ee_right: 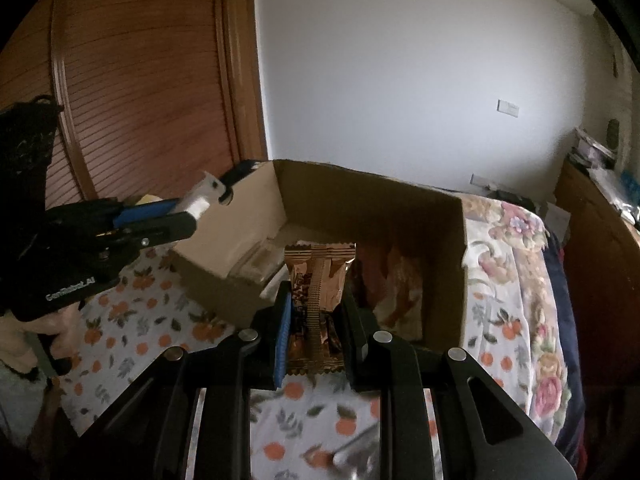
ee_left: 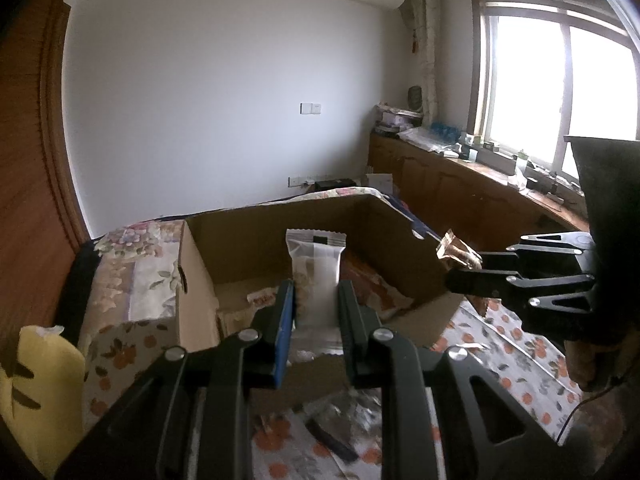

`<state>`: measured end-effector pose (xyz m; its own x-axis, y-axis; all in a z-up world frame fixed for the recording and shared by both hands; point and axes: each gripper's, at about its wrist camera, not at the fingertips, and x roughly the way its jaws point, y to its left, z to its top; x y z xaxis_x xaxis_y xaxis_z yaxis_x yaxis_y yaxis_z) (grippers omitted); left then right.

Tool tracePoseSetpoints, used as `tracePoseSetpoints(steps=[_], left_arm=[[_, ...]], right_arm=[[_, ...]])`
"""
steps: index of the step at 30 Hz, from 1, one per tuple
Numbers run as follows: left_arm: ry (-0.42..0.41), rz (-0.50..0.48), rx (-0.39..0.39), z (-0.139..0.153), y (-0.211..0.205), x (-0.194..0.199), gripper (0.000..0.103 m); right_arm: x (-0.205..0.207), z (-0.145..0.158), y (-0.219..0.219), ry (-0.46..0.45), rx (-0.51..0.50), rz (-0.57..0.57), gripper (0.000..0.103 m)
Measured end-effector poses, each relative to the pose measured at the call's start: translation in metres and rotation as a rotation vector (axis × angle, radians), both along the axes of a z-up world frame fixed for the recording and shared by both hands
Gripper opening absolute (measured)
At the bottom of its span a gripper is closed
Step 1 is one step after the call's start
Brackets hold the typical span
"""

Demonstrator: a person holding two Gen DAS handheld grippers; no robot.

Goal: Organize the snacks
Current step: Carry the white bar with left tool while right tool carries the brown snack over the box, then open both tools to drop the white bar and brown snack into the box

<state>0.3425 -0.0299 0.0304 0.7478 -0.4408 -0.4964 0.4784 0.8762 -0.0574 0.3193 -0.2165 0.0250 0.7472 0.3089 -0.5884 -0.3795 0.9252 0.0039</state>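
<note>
My left gripper (ee_left: pixel 316 300) is shut on a white snack packet (ee_left: pixel 316 272) and holds it upright in front of the open cardboard box (ee_left: pixel 280 232). My right gripper (ee_right: pixel 316 304) is shut on a brown snack packet (ee_right: pixel 318 276), held upright at the box's near wall (ee_right: pixel 224 280). The right gripper with its brown packet (ee_left: pixel 458 254) shows at the right of the left wrist view. The left gripper (ee_right: pixel 192 210) with the white packet (ee_right: pixel 204 196) shows at the left of the right wrist view. Several snack packets (ee_left: pixel 262 298) lie inside the box.
The box stands on a bed with an orange-print cloth (ee_right: pixel 132 320) and a floral quilt (ee_right: pixel 516 264). A wrapped snack (ee_left: pixel 344 412) lies on the cloth near me. A yellow pillow (ee_left: pixel 36 392) is at left. A wooden wardrobe (ee_right: pixel 140 100) and a window counter (ee_left: pixel 500 176) flank the bed.
</note>
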Motion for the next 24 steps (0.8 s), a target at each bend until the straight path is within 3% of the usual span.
tracePoseSetpoints(steps=[13,24], left_arm=[[0.038,-0.001,0.043,-0.015,-0.003,0.077,0.019],[0.134,-0.015,0.081,-0.051,-0.011,0.101,0.019]], right_arm=[[0.085,-0.003,0.013,0.003,0.032,-0.011,0.020],[0.106,-0.046,0.021,0.097,-0.020,-0.029,0.020]])
